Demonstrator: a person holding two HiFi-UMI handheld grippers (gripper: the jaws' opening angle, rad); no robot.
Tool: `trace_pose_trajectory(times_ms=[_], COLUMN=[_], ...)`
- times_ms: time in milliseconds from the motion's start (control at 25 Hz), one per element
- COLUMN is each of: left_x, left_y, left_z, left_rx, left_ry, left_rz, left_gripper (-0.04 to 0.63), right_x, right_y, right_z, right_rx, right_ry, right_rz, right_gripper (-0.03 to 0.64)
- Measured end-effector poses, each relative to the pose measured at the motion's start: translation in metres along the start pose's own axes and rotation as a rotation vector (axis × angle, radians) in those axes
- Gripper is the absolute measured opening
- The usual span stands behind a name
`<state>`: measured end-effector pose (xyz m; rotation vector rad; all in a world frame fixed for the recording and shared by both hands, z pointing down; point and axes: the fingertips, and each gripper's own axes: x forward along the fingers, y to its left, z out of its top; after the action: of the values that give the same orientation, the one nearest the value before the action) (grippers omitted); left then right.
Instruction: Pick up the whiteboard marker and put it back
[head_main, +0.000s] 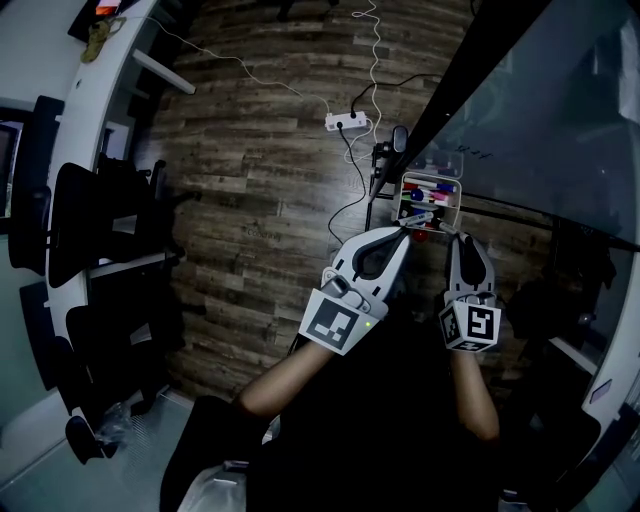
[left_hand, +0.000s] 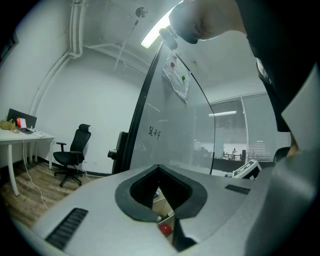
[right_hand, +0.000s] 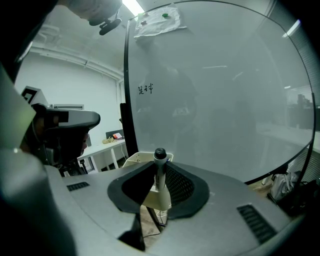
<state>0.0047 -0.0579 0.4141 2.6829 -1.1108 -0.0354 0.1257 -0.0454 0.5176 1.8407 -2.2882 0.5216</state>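
Note:
My right gripper (head_main: 455, 236) is shut on a whiteboard marker (head_main: 420, 217) with a white body. In the right gripper view the marker (right_hand: 160, 156) stands upright between the pads, black cap on top, in front of the glass whiteboard (right_hand: 225, 90). Just beyond it is the white marker tray (head_main: 430, 195), which holds several coloured markers at the foot of the whiteboard (head_main: 540, 120). My left gripper (head_main: 402, 230) hovers beside the right one with its tips together and nothing between them. The left gripper view looks through the closed jaws (left_hand: 159, 170) onto the tray (left_hand: 161, 202).
A white power strip (head_main: 345, 122) and trailing cables lie on the wooden floor beyond the tray. Black office chairs (head_main: 90, 230) and a white desk (head_main: 60, 150) stand at the left. The left gripper view also shows a chair (left_hand: 72, 155) and a desk (left_hand: 20, 137).

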Motion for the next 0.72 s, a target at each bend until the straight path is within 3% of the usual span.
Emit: trace_pose_trajectory(times_ms=[720], left_x=[-0.002], left_y=[0.009], left_z=[-0.004], left_rx=[0.001], left_ry=[0.011], left_rz=[0.005], left_gripper=[0.008], right_x=[0.011], right_y=[0.000], right_z=[-0.001], right_rx=[0.003], right_ry=[-0.028], right_rz=[-0.007], right_gripper=[0.078])
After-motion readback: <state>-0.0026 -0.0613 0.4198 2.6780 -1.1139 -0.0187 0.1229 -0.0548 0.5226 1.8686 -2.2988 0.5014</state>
